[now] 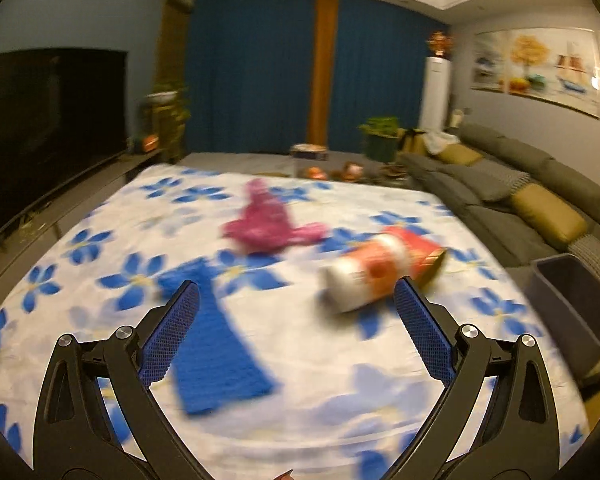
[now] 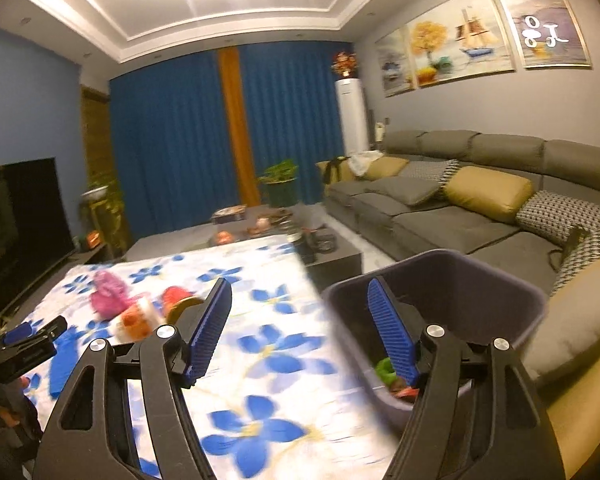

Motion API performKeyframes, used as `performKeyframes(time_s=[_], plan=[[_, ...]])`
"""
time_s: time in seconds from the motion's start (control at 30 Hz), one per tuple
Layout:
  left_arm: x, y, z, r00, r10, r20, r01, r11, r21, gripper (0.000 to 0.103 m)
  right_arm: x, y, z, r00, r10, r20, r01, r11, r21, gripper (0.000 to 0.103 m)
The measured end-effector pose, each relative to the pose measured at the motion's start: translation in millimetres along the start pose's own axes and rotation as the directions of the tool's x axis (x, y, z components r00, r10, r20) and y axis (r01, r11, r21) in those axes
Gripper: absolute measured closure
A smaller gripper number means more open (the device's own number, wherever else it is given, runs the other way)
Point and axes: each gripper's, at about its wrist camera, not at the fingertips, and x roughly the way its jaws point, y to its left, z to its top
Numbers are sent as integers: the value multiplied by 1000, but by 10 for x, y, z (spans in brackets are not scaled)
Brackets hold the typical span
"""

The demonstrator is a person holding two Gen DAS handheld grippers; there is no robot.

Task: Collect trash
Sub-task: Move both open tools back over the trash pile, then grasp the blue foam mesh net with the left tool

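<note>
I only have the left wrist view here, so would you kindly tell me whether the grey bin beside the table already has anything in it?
Observer: Yes. The right wrist view looks down into the bin, and green and red scraps lie at its bottom.
Operator: Thank you. Is the right gripper holding anything?
Observer: No. The right gripper is open and empty, with one finger over the bin.
Operator: Does that view show my left gripper?
Observer: Only partly: the left gripper shows at the left edge, over the floral cloth.
</note>
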Motion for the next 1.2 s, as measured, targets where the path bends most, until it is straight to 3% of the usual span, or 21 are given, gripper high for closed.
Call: performKeyframes(time_s=[0.27,0.7,1.07,1.2], plan=[[57,655,-19,997,72,-27,-73,996,-47,7,161,667,-105,996,85,-40,-87,995,-55,33],[550,868,14,993,53,-105,-58,998,-40,8,546,1198,-233,987,122,-104,-132,986,-101,33],[1067,874,24,969,-2,-247,2,1000,0,30,829,1305,-261,983,125,-137,-141,984,-113,33],[1206,873,-14,949,-23,-314,25,1000,0,45,897,1351,-270,980,133,-148,-150,982,-115,33]])
